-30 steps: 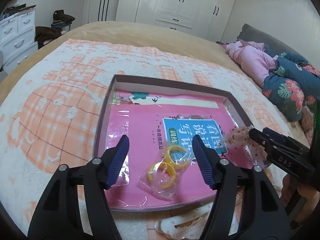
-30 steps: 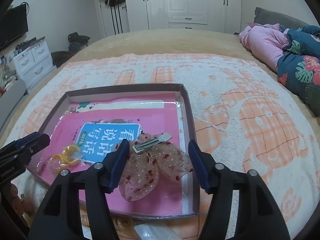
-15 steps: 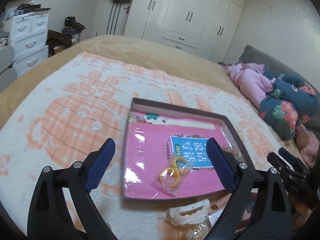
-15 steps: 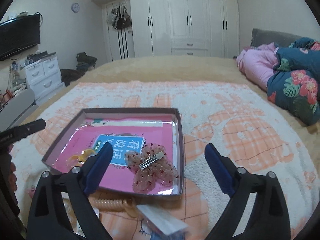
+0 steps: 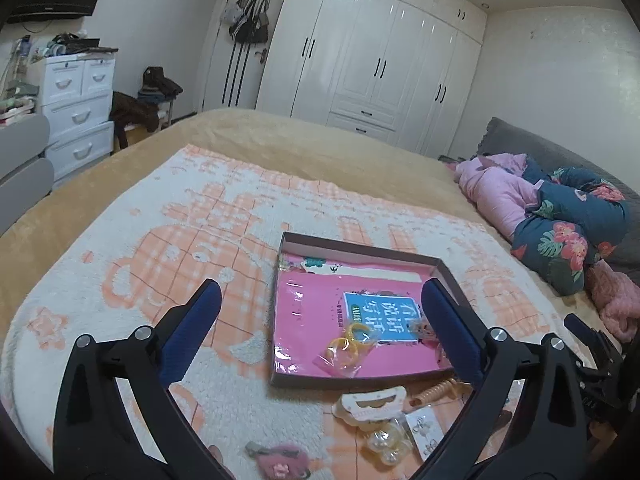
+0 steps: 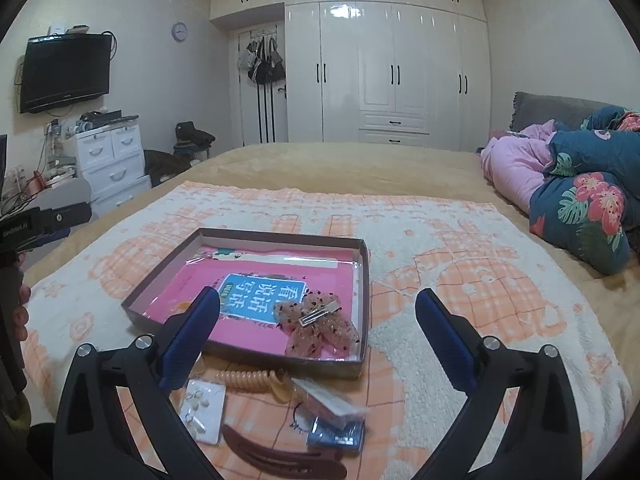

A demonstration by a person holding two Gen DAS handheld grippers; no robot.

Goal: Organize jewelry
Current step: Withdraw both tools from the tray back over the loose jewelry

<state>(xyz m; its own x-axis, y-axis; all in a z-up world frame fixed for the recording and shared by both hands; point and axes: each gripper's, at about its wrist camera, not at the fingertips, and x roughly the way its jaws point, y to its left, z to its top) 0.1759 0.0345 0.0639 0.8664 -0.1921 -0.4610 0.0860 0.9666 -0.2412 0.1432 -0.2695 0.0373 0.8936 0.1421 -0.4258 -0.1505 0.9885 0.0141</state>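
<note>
On the bed we see a shallow brown box (image 6: 362, 300) that lies on the white and orange blanket (image 6: 460, 280). Inside it there is a pink booklet (image 6: 316, 280) with a blue label carrying large Chinese characters; we cannot read the small print.

On the booklet, near the right wall of the box, lies a translucent pink hair bow (image 6: 320, 322) with dark red specks and a silver metal clip. Near the front wall lies a clear bag with yellow rings (image 5: 350, 346).

More pieces lie on the blanket in front of the box: a coiled peach hair tie (image 6: 250, 380), a white card with earrings (image 6: 202, 406), a dark red hair clip (image 6: 280, 458) and a small blue packet (image 6: 338, 432).

Our left gripper (image 5: 320, 334) and our right gripper (image 6: 318, 338) both stand wide apart and hold nothing. A small white text is on the left gripper's side, too blurred to read.
</note>
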